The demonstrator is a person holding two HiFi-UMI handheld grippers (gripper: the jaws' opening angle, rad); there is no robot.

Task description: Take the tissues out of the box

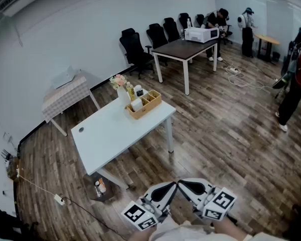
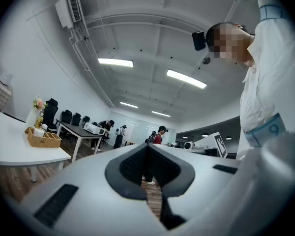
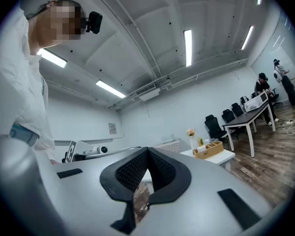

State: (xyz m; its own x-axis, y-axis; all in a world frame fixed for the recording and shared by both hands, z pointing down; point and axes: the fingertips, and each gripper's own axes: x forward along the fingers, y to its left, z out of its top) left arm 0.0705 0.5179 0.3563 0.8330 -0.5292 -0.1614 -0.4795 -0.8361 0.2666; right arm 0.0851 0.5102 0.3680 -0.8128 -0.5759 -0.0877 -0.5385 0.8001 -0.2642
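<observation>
- Left hand-held gripper (image 1: 171, 186) and right hand-held gripper (image 1: 185, 185): both pressed together, empty, well short of the worktop.
- Open wood floor (image 1: 215, 134) leads to the white worktop (image 1: 110, 134), its near half bare.
- At the worktop's far corner, a basket (image 1: 151, 103) holds a white item (image 1: 137, 105), too small to tell if it is tissues.

Only thing I can actually read is a 9 on the person's blue sleeve band (image 2: 266, 132); everything else is too small.

You wear a white coat (image 2: 265, 97) with pale blue sleeve bands (image 2: 263, 131) and a black head camera (image 2: 199, 40). Your left gripper (image 2: 147, 146) and right gripper (image 3: 147, 151) are white shells with black ribbed fingers (image 2: 132, 166) and black-and-white marker cubes (image 1: 140, 216).
</observation>
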